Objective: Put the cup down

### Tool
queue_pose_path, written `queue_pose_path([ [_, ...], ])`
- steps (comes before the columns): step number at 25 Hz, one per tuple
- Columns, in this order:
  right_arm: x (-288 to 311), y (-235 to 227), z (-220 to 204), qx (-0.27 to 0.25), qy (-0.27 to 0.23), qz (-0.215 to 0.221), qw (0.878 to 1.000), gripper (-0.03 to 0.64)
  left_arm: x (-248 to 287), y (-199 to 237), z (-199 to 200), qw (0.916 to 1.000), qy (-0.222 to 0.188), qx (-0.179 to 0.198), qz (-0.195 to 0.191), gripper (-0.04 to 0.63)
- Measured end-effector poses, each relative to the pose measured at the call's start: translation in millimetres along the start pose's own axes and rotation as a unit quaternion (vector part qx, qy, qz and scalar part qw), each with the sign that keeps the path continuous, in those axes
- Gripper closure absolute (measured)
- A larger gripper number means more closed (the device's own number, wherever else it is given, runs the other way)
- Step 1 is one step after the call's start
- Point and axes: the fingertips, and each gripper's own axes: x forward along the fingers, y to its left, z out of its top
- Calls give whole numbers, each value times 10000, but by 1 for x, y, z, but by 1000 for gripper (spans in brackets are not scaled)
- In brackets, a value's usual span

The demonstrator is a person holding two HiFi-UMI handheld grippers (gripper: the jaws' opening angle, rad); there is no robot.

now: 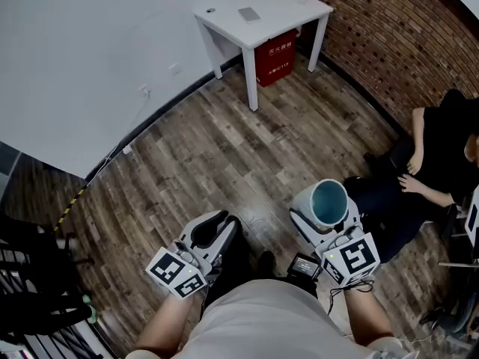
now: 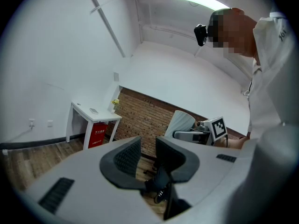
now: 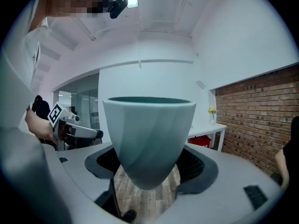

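Cup [image 3: 148, 139]: pale, swirl-ribbed, teal inside. It is upright in the air over the wood floor [image 1: 224, 163], well apart from the white counter [image 1: 262, 21].
Handling: probably stiff and light, and it seems empty. The smooth tapered wall could slip, and it may chip if ceramic, so set it down softly.
Hold: on opposite sides, low on the taper.
Right gripper [image 3: 150, 164]: fingers clamped on the cup's lower body.
Left gripper [image 2: 147, 155]: fingers parted, nothing between.

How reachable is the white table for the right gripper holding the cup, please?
Probably not yet: the right gripper, shut on the cup, is far from the white table, though only floor lies between.
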Motion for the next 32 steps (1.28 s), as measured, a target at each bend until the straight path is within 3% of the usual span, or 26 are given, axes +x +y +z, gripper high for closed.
queue_pose_path([
  [6, 57, -26, 9, 8, -42, -151, 9999, 253, 40, 56, 25, 9997, -34, 90, -231, 505],
  [18, 209, -85, 64, 202, -74, -646, 9977, 253, 99, 202, 118, 9981, 68, 198, -583, 505],
  [24, 258, -105, 83, 86, -52, -623, 9980, 253, 128, 243, 137, 9977, 108, 99, -666, 505],
  [32, 311, -170, 89, 19, -68, -444, 9990, 253, 191, 284, 154, 9985, 116, 179, -508, 497],
])
